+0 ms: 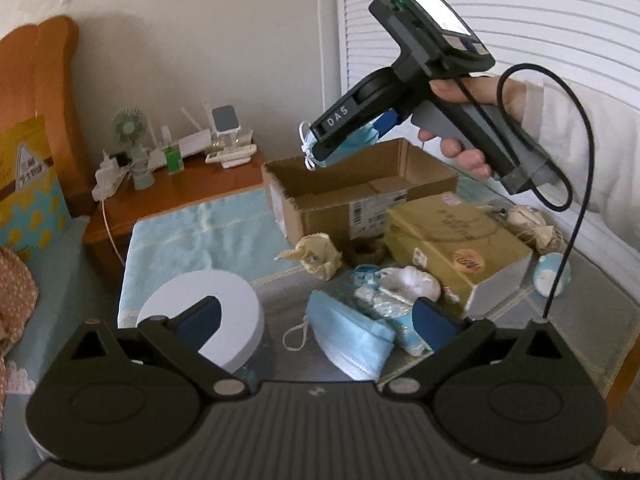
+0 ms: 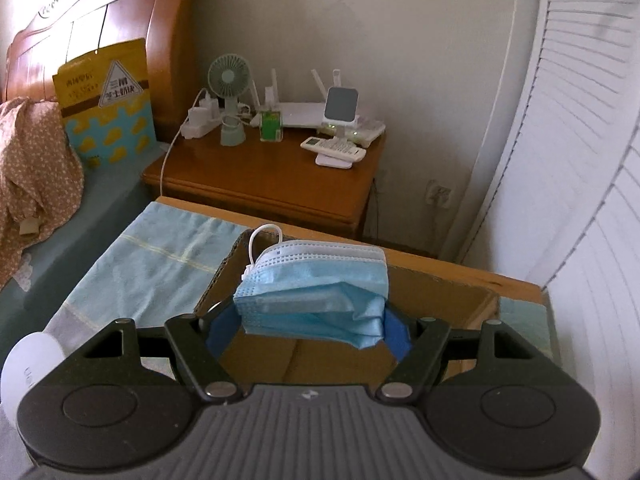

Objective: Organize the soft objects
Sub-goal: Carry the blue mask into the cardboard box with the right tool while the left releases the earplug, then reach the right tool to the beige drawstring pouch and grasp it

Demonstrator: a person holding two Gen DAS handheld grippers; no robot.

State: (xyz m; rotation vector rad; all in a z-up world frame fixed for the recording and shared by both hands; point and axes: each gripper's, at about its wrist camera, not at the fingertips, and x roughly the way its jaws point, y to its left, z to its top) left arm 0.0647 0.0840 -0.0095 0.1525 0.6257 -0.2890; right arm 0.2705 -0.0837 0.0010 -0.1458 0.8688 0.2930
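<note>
In the right wrist view a folded stack of blue face masks [image 2: 316, 296] spans my right gripper [image 2: 310, 326], whose blue pads [image 2: 222, 326] press on its two ends. The left wrist view shows a hand holding this gripper [image 1: 320, 148] with the masks [image 1: 352, 144] above the open cardboard box [image 1: 360, 184]. My left gripper [image 1: 316, 320] stands wide open and holds nothing, low over a single blue mask [image 1: 352, 340] lying on the table. Behind that mask lie crumpled white and pale blue soft items [image 1: 400, 284] and a cream cloth bundle [image 1: 320, 256].
A white round object [image 1: 224, 300] sits by my left finger. A yellow box [image 1: 452, 240] lies right of the carton, with a pale blue ball [image 1: 552, 272] and another cream bundle [image 1: 528, 220] beyond. A wooden nightstand [image 2: 280, 176] with a fan stands behind; the bed is at left.
</note>
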